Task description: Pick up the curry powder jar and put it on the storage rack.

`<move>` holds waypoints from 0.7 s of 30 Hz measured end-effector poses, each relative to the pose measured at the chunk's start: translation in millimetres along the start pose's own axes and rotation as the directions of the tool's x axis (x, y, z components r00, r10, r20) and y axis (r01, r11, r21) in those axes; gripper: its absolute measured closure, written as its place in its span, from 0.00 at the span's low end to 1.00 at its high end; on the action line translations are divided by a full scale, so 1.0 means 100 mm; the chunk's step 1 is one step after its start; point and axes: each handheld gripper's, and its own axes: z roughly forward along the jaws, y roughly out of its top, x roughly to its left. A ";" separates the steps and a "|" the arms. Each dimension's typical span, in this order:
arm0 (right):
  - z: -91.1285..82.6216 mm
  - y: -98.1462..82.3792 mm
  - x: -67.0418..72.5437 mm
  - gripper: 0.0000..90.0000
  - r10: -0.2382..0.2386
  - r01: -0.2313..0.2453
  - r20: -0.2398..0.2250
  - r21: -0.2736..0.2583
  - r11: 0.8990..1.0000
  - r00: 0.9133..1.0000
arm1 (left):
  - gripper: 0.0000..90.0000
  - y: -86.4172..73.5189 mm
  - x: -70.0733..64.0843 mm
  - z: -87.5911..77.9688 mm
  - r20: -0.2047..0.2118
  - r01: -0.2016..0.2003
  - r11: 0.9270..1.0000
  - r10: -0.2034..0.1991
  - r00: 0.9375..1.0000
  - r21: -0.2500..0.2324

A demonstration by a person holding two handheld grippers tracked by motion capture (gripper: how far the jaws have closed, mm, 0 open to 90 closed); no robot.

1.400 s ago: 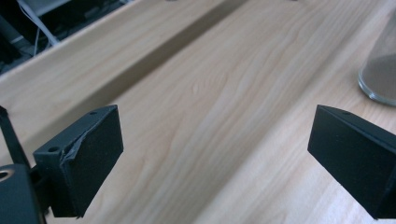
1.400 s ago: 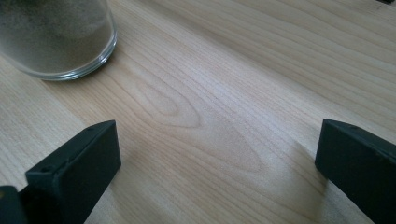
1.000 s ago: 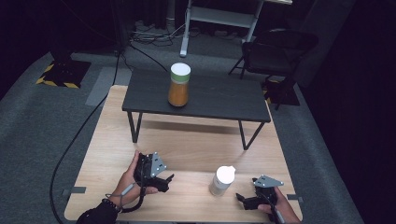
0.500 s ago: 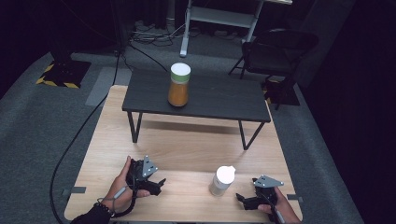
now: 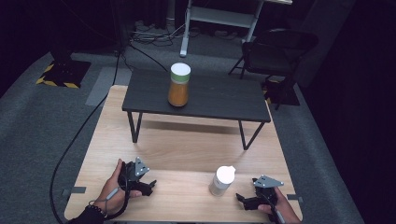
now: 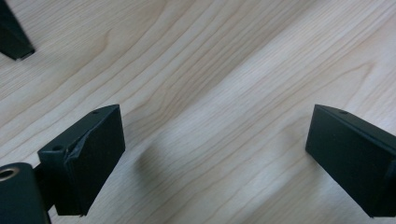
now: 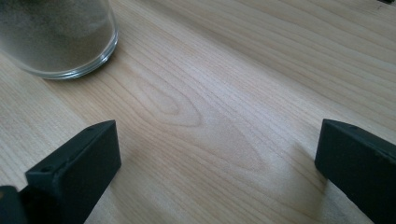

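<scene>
Both grippers low over the near edge of the wooden table (image 5: 187, 154), each in one of my hands. Left gripper (image 5: 148, 185) near left, fingers (image 6: 88, 161) spread wide apart, nothing between them, just bare wood grain under them. Right gripper (image 5: 243, 200) near right, fingers (image 7: 79, 163) also wide apart and empty.

Small jar (image 5: 222, 181) with a white lid stands upright on the table just left of the right gripper, not touching it. In the right gripper view its clear glass base (image 7: 60, 42) sits at the upper left, off to the side of the fingers rather than between them; contents look pale and grainy. The left gripper is well apart from the jar, pointing toward it.

Farther off, a low dark side table (image 5: 215, 100) stands on the wooden one. A taller jar (image 5: 179, 85) with orange contents and a white-green lid stands upright on it, left of centre, well apart from both grippers.
</scene>
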 end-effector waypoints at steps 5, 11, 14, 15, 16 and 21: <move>-0.01 -0.01 0.00 0.00 -0.001 0.001 0.000 0.000 1.000 1.000 | 0.05 -0.03 0.06 0.01 0.016 0.018 1.000 -0.018 1.000 -0.008; -0.01 -0.01 0.00 0.00 -0.002 0.002 -0.002 0.000 1.000 1.000 | 0.03 -0.12 0.15 0.04 0.045 0.052 0.998 -0.051 0.998 -0.032; -0.01 -0.01 0.00 0.00 -0.003 0.003 -0.002 0.000 1.000 1.000 | 0.01 -0.13 0.20 0.05 0.060 0.082 0.996 -0.080 0.995 -0.028; -0.01 -0.01 0.00 0.00 -0.005 0.005 -0.004 0.000 1.000 1.000 | 0.01 -0.13 0.20 0.05 0.060 0.083 0.996 -0.081 0.995 -0.026; -0.01 -0.01 0.00 0.00 -0.006 0.006 -0.005 0.001 1.000 1.000 | 0.01 -0.13 0.20 0.05 0.059 0.084 0.996 -0.082 0.995 -0.027; -0.01 -0.01 -0.01 0.00 -0.008 0.008 -0.007 0.001 1.000 1.000 | 0.01 -0.13 0.20 0.05 0.058 0.084 0.996 -0.083 0.995 -0.027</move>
